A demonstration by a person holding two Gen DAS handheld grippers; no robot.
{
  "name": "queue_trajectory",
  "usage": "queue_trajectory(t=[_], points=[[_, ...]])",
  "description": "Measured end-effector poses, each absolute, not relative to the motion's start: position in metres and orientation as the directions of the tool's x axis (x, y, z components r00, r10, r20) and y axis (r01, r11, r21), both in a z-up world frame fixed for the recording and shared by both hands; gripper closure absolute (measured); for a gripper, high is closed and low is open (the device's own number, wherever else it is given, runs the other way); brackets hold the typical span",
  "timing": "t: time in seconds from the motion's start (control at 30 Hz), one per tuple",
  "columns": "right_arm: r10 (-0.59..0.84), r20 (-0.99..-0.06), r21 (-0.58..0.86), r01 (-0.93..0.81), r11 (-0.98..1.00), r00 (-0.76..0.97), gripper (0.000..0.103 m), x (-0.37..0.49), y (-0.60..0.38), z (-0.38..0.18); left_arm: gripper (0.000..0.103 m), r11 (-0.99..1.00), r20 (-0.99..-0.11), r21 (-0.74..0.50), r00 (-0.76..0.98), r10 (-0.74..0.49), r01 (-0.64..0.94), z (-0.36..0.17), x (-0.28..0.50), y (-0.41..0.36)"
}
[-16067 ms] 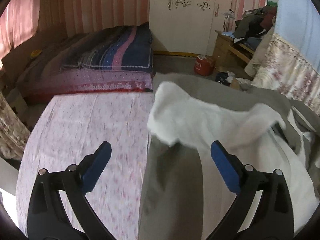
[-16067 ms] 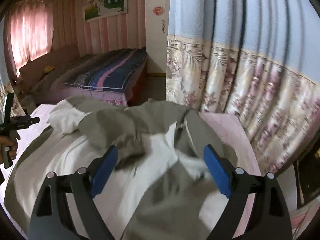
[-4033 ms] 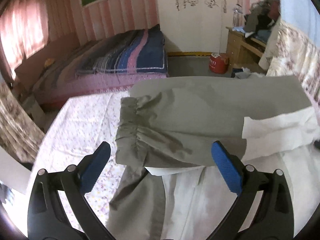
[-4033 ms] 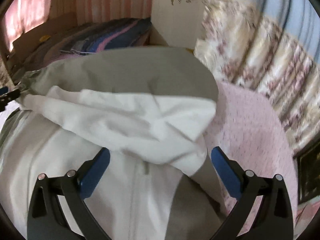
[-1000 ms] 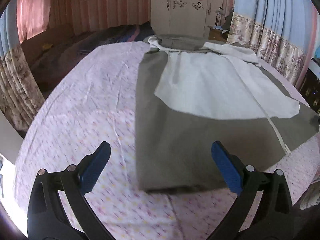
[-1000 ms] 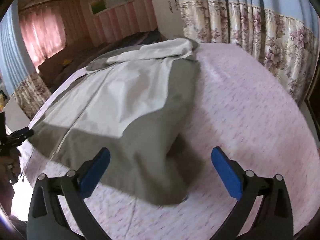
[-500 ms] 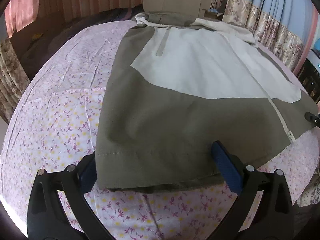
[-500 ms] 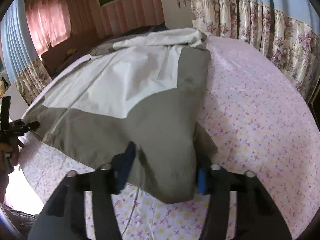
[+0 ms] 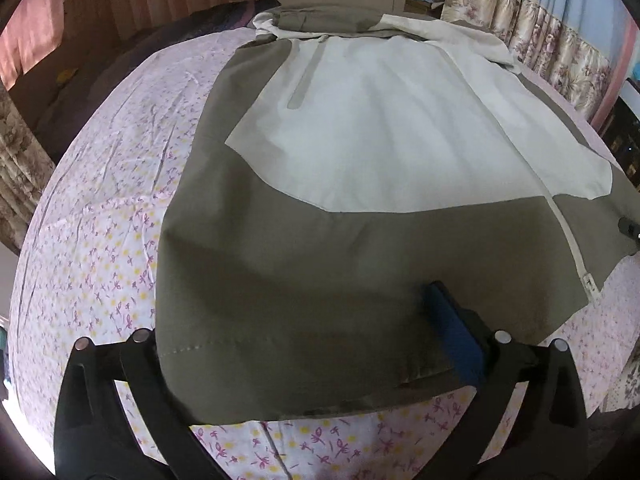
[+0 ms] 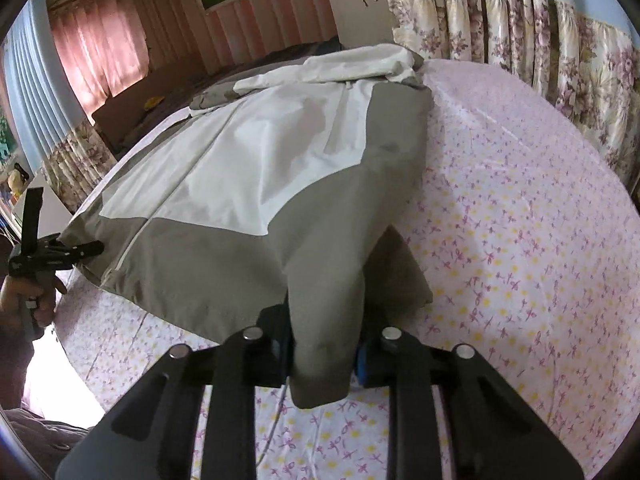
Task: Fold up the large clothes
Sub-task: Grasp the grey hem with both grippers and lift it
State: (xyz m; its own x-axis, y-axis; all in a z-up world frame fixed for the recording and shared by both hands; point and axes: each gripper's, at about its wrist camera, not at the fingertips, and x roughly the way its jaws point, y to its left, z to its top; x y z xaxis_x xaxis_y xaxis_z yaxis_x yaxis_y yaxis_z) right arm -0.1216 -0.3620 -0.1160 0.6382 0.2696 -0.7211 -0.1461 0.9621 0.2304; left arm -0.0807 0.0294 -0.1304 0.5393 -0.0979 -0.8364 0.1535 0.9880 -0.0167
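Jacket (image 9: 360, 152) lies flat on the bed (image 9: 100, 240), hem toward both grippers, hood (image 9: 440, 36) at the far end.

Left gripper (image 9: 292, 344) — jaws spread wide, released, nothing gripped. The hem corner lies between them: its left edge covers the left finger, and the blue pad (image 9: 452, 340) of the right one rests on or just over the cloth. Beyond the jaws the olive panel runs up to the white chest.

Right gripper (image 10: 322, 354) — jaws have just been closing, with a bunched hem corner between them; they look clenched on it. The cloth rises ahead of the jaws as a ridge, and a loose flap (image 10: 404, 276) lies just right of them. Far left in this view, a hand (image 10: 24, 300) holds the other gripper at the opposite hem corner.

Step, as I judge it: taking both bottom corners for the hem-to-collar fold. Next move calls for the left jaws to close on their corner, then an even lift of both toward the hood, keeping the hem taut.

Fabric: thin, smooth shell, olive with white front panels, pale zip (image 9: 576, 248), stitched hem; creases softly. Sheet is pink, floral, wrinkled.
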Motion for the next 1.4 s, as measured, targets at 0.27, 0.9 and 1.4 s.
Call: queue_trajectory(t=[0.27,0.9,1.4], points=[[0.218,-0.723,0.149,-0.161,0.976,0.655,0.086,-0.123,-0.351,-0.113,0.014,0.993,-0.821,-0.042,0.562,-0.099,0.114,-0.125,-0.083,0.034],[0.248,-0.537,0.179,-0.178,0.968,0.806,0.095,-0.153,-0.365,-0.022,0.099,0.987,-0.683,-0.143,0.713,-0.157,0.08,-0.022,-0.128,0.035],[0.296,-0.471,0.214,-0.218,0.952,0.831,0.096,-0.103,-0.382,0.031,0.095,0.989,-0.651,-0.078,0.745,-0.143,0.123,0.023,-0.075,0.038]])
